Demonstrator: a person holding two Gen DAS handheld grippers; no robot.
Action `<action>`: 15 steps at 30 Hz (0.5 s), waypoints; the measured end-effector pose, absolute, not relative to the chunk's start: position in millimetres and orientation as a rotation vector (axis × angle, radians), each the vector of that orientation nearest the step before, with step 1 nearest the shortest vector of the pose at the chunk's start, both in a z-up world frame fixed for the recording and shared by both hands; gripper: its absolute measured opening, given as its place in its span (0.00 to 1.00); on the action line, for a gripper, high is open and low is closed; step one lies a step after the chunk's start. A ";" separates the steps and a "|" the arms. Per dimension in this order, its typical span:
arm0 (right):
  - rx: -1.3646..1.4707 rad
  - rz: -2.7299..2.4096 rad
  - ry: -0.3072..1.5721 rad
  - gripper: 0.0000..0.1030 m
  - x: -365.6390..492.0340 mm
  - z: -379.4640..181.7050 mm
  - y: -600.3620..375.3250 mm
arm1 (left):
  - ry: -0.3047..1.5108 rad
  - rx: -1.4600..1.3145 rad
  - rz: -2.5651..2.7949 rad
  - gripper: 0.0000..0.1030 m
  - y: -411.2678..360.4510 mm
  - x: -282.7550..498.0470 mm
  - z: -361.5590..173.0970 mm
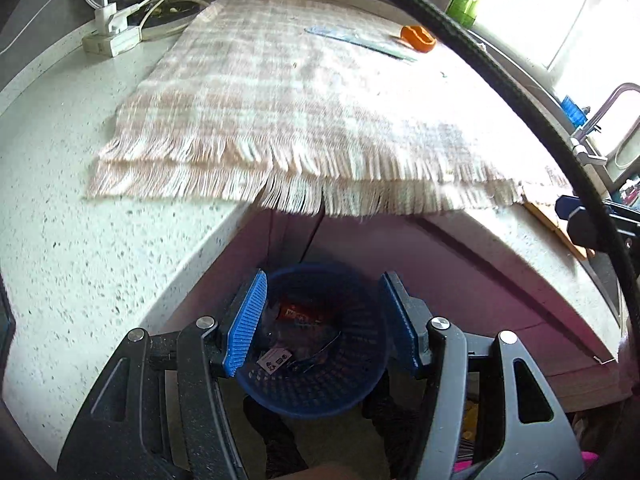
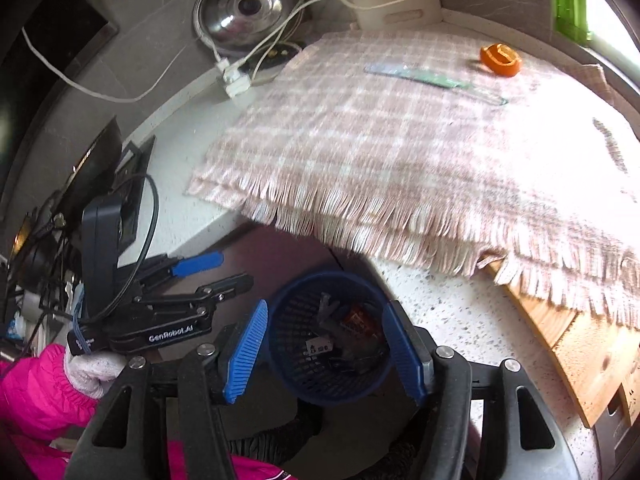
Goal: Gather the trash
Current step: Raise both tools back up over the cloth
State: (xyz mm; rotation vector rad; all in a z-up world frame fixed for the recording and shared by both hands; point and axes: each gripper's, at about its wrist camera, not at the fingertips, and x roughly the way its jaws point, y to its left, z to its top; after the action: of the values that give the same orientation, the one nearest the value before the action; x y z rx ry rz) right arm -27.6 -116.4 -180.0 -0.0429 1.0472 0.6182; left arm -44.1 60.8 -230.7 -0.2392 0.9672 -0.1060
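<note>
Both grippers, left gripper (image 1: pixel 322 320) and right gripper (image 2: pixel 326 350), hang empty, jaws apart, over the blue basket (image 1: pixel 360 396).
Wrappers already lie inside; an orange peel (image 1: pixel 418 38) and a long wrapper (image 1: pixel 360 42) wait upper right on the cloth (image 1: pixel 280 112).

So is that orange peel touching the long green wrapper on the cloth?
Apart. In the right wrist view the orange peel lies beyond the far end of the green wrapper, with a strip of checked cloth showing between them.

"GenRobot.AI" stands in white letters on the left gripper (image 2: pixel 208 268)'s black body.
</note>
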 end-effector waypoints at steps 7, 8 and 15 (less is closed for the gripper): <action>0.035 0.552 0.950 0.70 19.0 -136.2 -143.9 | 0.915 -0.252 -0.126 0.58 45.2 -12.0 -190.6; 0.029 0.555 0.939 0.70 29.6 -131.8 -148.0 | 0.909 -0.265 -0.117 0.58 41.9 -5.5 -187.4; -0.031 0.642 0.916 0.70 107.7 -108.1 -166.3 | 0.891 -0.348 -0.031 0.58 24.2 48.7 -167.9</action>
State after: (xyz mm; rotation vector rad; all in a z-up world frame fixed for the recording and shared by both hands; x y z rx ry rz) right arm 107.7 -166.3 -108.1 -0.0307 0.9164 0.6419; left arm 48.7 24.2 -167.9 -0.3478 0.8906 -0.0306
